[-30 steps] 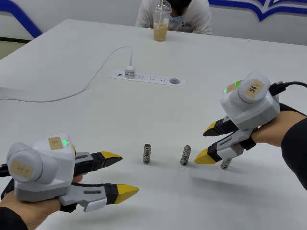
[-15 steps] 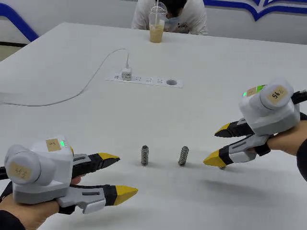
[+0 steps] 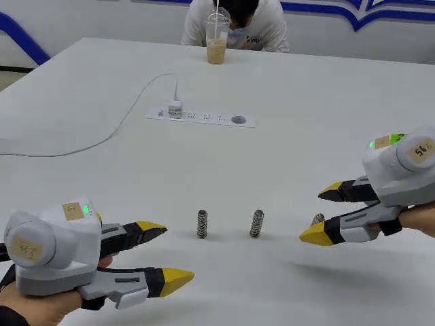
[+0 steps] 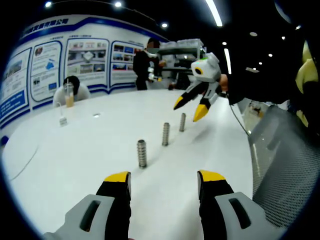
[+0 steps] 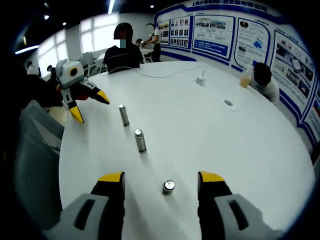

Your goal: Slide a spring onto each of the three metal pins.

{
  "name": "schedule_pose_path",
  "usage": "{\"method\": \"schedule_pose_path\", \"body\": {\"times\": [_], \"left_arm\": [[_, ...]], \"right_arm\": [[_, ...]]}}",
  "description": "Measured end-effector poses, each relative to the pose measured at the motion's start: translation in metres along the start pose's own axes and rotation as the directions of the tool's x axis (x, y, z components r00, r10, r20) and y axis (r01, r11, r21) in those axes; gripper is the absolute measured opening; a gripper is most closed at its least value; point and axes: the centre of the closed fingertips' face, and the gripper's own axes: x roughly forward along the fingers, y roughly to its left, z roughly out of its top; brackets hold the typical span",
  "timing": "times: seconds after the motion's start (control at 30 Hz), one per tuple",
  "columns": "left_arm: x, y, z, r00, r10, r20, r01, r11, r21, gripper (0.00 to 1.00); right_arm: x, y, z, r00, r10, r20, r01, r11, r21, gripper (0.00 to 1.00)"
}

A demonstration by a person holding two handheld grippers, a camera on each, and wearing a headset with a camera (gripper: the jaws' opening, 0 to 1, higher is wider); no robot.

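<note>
**Three springs stand in a row, both tools open and empty**

The three springs stand roughly upright in a line running left to right across the near part of the white counter (image 3: 306, 102). The left spring (image 3: 202, 223) and the middle spring (image 3: 256, 223) stand free. The right spring (image 3: 317, 219) is partly hidden behind the right tool (image 3: 323, 214).

In the right gripper view a shiny pin top (image 5: 168, 187) sits just ahead of that tool, in line with the gap between its jaws. The jaws are spread wide and hold nothing. The right tool is therefore much the nearer hand to this pin. The left tool (image 3: 168, 251) hovers near and to the left of the row, well apart from it, also wide open and empty.

Each pin appears to carry its spring, so the task looks about done.

Far across the counter lie a power strip (image 3: 200, 117) with its cable (image 3: 115, 129), a drink cup (image 3: 216, 41) and a seated person (image 3: 234, 24). None of them is in the way.
</note>
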Motion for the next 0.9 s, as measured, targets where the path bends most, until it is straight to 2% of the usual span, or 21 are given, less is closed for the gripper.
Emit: {"method": "schedule_pose_path", "body": {"times": [0.37,0.9], "left_arm": [[0.001,0.001,0.000,1.0000,-0.001,0.001,0.001,1.000,-0.001,0.56],[0.001,0.001,-0.006,0.9999,0.010,-0.002,-0.010,1.000,-0.016,0.57]], "right_arm": [[-0.008,0.003,-0.011,0.9994,-0.018,0.029,0.018,1.000,0.021,0.61],[-0.020,0.014,-0.022,0.9942,-0.064,0.087,0.059,0.997,0.056,0.61]]}}
